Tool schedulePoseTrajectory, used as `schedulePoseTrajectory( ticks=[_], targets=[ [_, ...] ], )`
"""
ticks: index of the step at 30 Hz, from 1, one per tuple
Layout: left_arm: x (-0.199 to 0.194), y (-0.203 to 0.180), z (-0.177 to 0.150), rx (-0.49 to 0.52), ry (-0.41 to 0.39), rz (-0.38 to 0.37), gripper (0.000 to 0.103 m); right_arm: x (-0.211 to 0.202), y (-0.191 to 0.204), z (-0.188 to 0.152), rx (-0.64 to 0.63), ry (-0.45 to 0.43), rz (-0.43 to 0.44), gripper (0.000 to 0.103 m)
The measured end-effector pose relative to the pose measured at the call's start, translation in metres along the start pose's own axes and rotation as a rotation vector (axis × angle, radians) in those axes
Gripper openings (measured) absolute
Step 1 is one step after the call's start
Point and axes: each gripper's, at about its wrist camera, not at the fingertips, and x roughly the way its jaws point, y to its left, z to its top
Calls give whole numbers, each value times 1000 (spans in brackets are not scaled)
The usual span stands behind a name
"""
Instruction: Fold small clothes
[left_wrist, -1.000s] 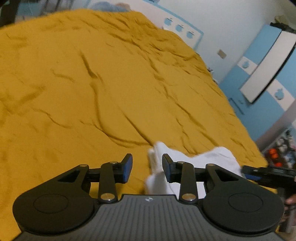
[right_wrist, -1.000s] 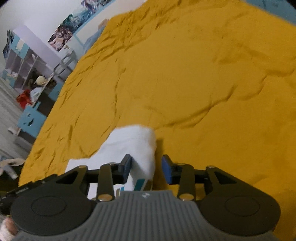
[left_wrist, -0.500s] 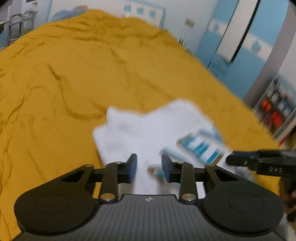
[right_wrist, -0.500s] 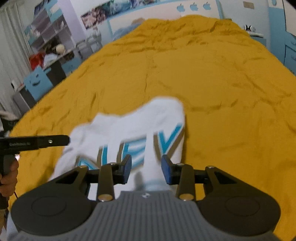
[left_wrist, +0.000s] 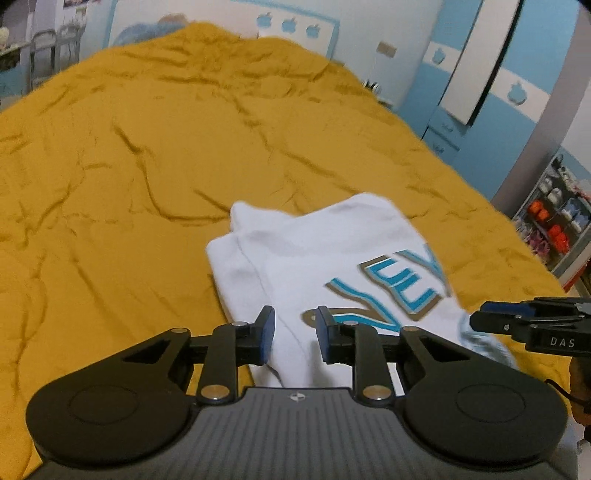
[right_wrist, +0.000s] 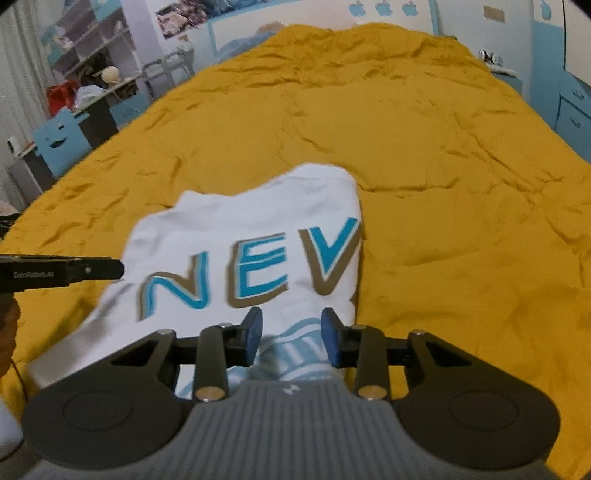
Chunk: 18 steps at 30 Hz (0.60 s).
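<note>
Both wrist cameras look forward, close above the near edge of a mustard-yellow bedspread (left_wrist: 129, 177) (right_wrist: 443, 155), sharing the white lettered garment (left_wrist: 314, 258) (right_wrist: 258, 229).

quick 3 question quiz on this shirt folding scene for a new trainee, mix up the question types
1. True or false: the white shirt lies on a mustard-yellow bedspread.
2. Which letters of the print show in the right wrist view? A) NEV B) SKY C) no print at all
3. Fill in: fabric sits between the fingers of the left gripper and the right gripper, and the jaws of both stand ____.

Key:
1. True
2. A
3. open, with a clear gap between the fingers and no pinch on the cloth
</note>
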Motion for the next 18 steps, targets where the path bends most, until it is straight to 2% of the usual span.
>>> schedulePoseTrajectory(
  ticks=[6,11,14,18],
  targets=[
    [-39,-26,-13,72,-43,-9,28,-46,25,-14,-81,-46,7,38],
    [-53,-42,-36,131,-42,28,28,-70,42,-30,-139,-69,-21,42],
    [-55,-43,-51,147,-21,31,28,-77,45,-43,-152,-66,-29,43],
    [-44,-39,-70,132,64,69,28,-70,45,-64,-166,-9,-57,43]
  ],
)
